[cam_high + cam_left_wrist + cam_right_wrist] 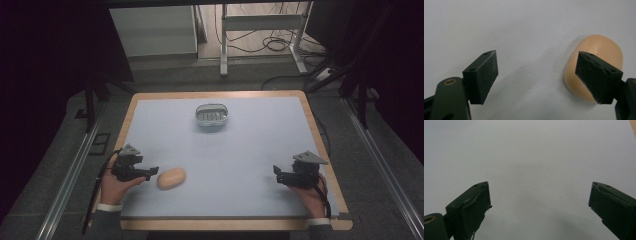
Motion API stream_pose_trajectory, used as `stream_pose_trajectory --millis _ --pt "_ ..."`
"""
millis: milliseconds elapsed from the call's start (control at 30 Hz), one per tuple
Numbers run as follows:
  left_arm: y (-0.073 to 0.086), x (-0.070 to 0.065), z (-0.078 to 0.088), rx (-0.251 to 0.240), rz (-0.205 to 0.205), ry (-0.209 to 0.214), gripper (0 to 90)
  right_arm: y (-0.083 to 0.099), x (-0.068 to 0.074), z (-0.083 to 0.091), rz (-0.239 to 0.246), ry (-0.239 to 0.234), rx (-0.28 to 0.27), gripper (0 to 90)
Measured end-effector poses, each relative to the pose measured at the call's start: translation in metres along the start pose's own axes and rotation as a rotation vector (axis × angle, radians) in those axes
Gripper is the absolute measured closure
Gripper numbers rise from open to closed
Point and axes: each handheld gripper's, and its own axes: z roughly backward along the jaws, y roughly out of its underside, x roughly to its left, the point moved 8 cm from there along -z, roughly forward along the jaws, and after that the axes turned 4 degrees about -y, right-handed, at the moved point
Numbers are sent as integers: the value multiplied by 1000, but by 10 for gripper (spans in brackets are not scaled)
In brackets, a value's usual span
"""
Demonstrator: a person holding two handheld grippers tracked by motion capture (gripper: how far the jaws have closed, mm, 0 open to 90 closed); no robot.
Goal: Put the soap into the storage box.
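Nearest the person, two hands are seen entering from the bottom edge of the high view, each wrapped around a black two-jaw gripper. The left gripper point(150, 173) is held low over the table point(250, 145), at its near left, with its jaws spread wide and nothing gripped between them. Just beside its tips a smooth, rounded, peach-coloured lump point(171, 178) is lying on the pale blue-grey surface; what it is cannot be told. In the left gripper view the lump point(599, 47) is shown as a glossy oval with a soft shadow at its edge, partly hidden behind one of the pads point(596, 77), outside the gap. The right gripper point(276, 175) is held at the near right, well apart from the lump, its jaws likewise set wide and empty over bare table point(536, 157). Farther back, near the middle of the far edge, a small clear oval dish point(212, 115) with a ribbed floor is set. Beyond the table, a metal frame point(260, 30) and loose cables point(275, 45) are visible on the floor.
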Motion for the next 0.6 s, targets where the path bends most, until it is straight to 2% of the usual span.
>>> stream_pose_trajectory --millis 100,233,400,600 --pt "2 1 -1 13 1 -15 186 1 0 -1 10 -31 -4 59" --pt "3 1 0 10 5 -29 187 0 -1 0 25 -28 -10 75" --pt "8 2 4 7 17 -29 186 -8 -1 8 13 -25 -40 82" --pt "3 3 7 -8 14 -26 186 -7 -1 14 7 -24 -48 84"
